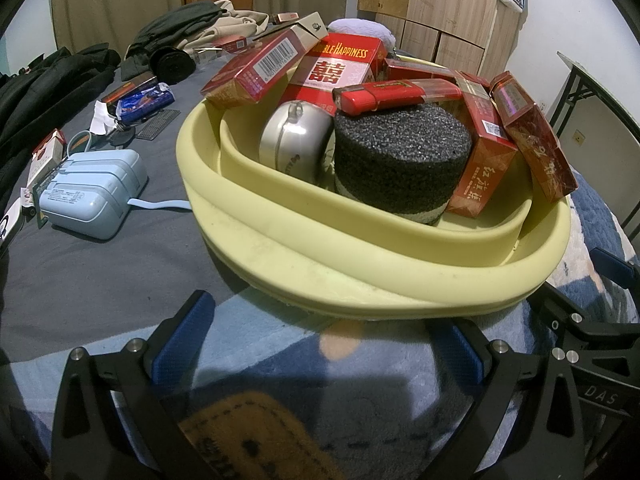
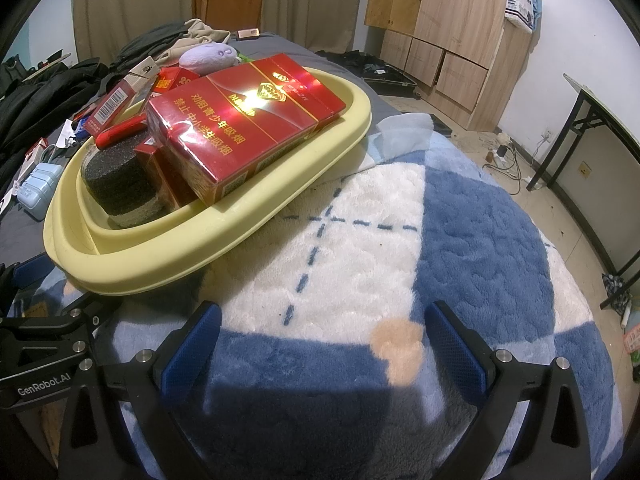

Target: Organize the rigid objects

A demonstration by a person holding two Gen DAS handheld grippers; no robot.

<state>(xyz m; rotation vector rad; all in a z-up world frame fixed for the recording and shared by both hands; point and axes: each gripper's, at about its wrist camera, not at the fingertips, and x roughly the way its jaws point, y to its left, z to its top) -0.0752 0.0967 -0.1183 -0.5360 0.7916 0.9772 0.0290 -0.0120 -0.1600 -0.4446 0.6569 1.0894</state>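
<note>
Sitting on a plush blue-and-white blanket (image 2: pixel 360 216), the yellow basin (image 1: pixel 360 280) holds a heap of rigid items. Left wrist view: a grey foam block (image 1: pixel 400 160) stands in the basin, a red lighter (image 1: pixel 396 94) lies across its top, a silver mouse (image 1: pixel 294 138) leans just beside it, and red packs (image 1: pixel 486 156) tilt against the far wall. Outside the basin, on the grey sheet, a pale blue adapter (image 1: pixel 92 194) lies well apart to the left, with more packs and wrappers near it.

Right wrist view: a large red carton (image 2: pixel 244 120) rests over the basin's rim, hiding most of the contents; the mouse is not seen here. A purple plush (image 2: pixel 210 56) sits behind, possibly outside the basin, the angle is poor.

Left gripper (image 1: pixel 320 344): fingers wide apart, empty, basin rim just ahead of the tips, not touching. Right gripper (image 2: pixel 322 340): fingers wide apart, empty, over bare blanket; basin lies ahead and to the left, apart from it.
</note>
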